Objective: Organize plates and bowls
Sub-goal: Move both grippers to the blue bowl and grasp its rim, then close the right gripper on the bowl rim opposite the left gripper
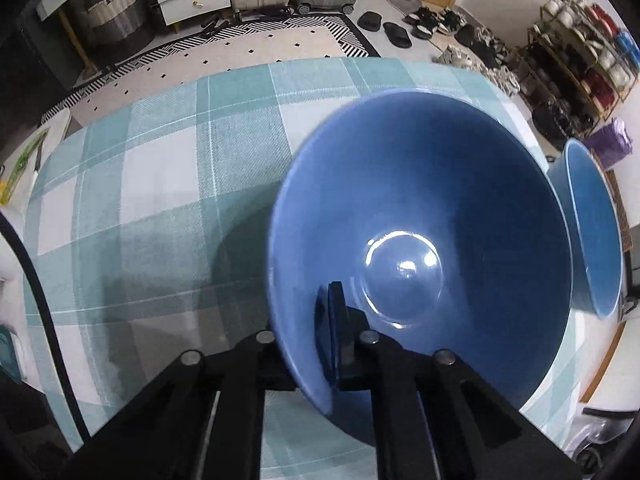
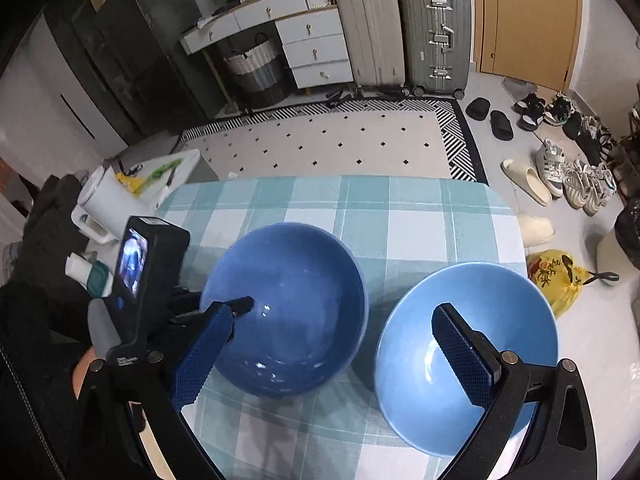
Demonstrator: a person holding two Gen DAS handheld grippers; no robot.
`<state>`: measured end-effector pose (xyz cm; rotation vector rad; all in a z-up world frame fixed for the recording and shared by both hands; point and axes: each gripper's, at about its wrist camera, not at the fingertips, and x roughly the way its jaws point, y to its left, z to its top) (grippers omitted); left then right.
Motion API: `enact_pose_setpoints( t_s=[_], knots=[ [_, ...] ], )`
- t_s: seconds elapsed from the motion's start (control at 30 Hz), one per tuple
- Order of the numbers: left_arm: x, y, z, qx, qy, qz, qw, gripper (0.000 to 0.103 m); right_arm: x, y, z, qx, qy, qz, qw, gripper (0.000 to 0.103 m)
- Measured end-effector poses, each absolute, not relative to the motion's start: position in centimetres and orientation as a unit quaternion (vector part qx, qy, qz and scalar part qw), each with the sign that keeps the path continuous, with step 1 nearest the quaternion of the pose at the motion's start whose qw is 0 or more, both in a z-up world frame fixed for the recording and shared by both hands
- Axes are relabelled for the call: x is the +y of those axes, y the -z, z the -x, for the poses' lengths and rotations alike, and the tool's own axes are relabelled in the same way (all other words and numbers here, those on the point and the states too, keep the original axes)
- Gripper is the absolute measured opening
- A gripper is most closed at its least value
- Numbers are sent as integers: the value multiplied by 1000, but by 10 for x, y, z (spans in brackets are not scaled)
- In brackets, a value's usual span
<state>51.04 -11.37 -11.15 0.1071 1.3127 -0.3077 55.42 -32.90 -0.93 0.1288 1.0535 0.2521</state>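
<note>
A dark blue bowl [image 1: 420, 216] [image 2: 288, 308] is held tilted above the checked tablecloth. My left gripper [image 1: 316, 344] is shut on its near rim, one pad inside and one outside; it shows at the left in the right wrist view [image 2: 208, 312]. A lighter blue bowl [image 2: 468, 356] stands on the cloth to the right and shows at the right edge of the left wrist view [image 1: 592, 228]. My right gripper [image 2: 336, 356] is open and empty, with its right finger over the lighter bowl and its left finger by the dark bowl.
The table with the teal checked cloth [image 2: 400, 216] ends in rounded edges at the far and right sides. A white jug [image 2: 108, 200] and clutter stand off its left side. Shoes [image 2: 560, 172] and a yellow bag [image 2: 556, 276] lie on the floor to the right.
</note>
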Motion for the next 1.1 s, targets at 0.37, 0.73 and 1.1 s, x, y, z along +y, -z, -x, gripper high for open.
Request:
enact_pose_setpoints(
  t_s=[0.37,0.73,1.1],
  knots=[
    [-84,111,-494,607,147,-78,777,8,-305,28,-549,536,-129,-46,833,80],
    [-60,114,-491,608,152,-49,778,8,-269,81,-570,591,-130,-53,794,64],
    [-49,117,-488,619,154,-4,770,8,-251,110,-570,598,-118,-8,792,14]
  ],
)
